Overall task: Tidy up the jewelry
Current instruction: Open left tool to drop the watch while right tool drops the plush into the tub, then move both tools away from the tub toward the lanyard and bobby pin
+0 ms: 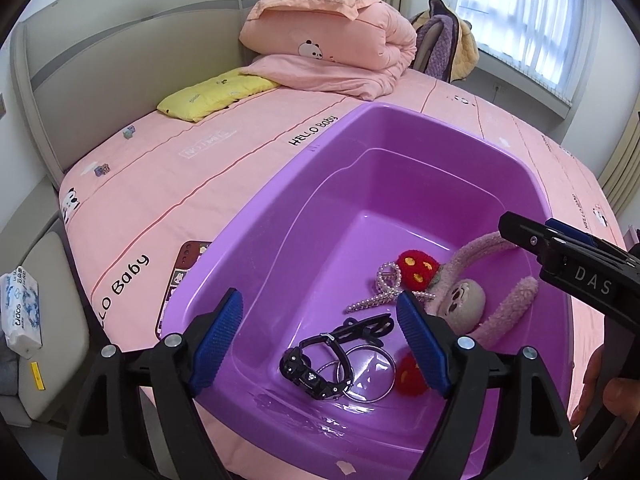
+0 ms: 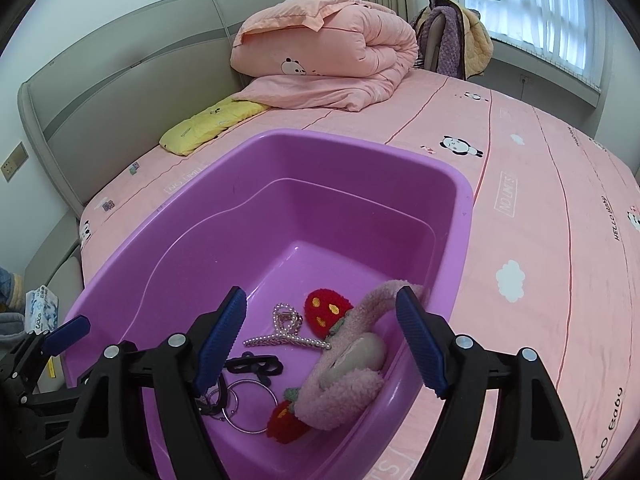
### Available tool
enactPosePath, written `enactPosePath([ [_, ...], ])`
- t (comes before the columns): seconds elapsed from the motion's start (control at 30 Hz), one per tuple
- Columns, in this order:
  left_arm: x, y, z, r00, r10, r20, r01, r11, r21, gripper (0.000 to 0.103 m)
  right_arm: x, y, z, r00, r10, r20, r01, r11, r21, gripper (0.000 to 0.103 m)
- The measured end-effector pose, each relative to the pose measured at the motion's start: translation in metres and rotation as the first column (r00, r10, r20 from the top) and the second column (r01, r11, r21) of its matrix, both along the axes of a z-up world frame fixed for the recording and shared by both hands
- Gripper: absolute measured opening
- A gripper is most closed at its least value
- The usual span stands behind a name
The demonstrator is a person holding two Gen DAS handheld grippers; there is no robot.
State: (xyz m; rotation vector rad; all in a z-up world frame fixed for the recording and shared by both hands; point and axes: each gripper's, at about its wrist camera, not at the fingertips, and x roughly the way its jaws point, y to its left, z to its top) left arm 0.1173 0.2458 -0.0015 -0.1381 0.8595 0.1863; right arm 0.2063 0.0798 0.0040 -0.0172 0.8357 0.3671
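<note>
We hold the left gripper (image 1: 320, 340) and right gripper (image 2: 322, 338) wide apart and empty over the purple tub (image 1: 400, 120). Jewelry lies at its near end: pearl clip (image 1: 380, 286) at 12 o'clock of the black watch (image 1: 316, 368), bangles (image 1: 370, 372) at 3. Pearls look fragile and slick, so grip the clip's stiff body; the plush headband (image 2: 344, 384) is soft and light.

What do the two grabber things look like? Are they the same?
Yes, they match. The left tongs and the right tongs each have chunky black plastic arms, silver round bolts and two blue ridged pads. White letters "DAS" mark the right one's side.
</note>
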Motion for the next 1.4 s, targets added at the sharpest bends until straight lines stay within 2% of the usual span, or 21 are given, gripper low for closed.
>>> enactPosePath([
  [0.33, -0.012, -0.003, 0.006, 1.000, 0.002, 0.011, -0.002, 1.000, 0.000, 0.084, -0.018, -0.006, 0.013, 1.000, 0.002, 0.026, -0.002, 1.000, 0.010, 0.074],
  [0.63, -0.026, -0.015, 0.019, 1.000, -0.009, 0.030, 0.009, 1.000, 0.008, 0.089, -0.046, -0.033, 0.025, 0.998, -0.034, 0.060, 0.031, 0.998, 0.050, 0.074],
  [0.73, -0.033, -0.022, 0.025, 0.999, -0.016, 0.041, 0.015, 1.000, 0.009, 0.095, -0.059, -0.049, 0.029, 0.996, -0.051, 0.073, 0.046, 0.996, 0.070, 0.074],
  [1.17, -0.056, -0.073, 0.042, 0.995, -0.084, 0.062, 0.081, 0.996, 0.037, 0.096, -0.121, -0.131, 0.042, 0.979, -0.162, 0.122, 0.147, 0.982, 0.120, 0.074],
  [1.4, -0.071, -0.115, 0.043, 0.986, -0.152, 0.073, 0.150, 0.988, 0.043, 0.096, -0.151, -0.195, 0.032, 0.958, -0.270, 0.098, 0.255, 0.957, 0.142, 0.074],
])
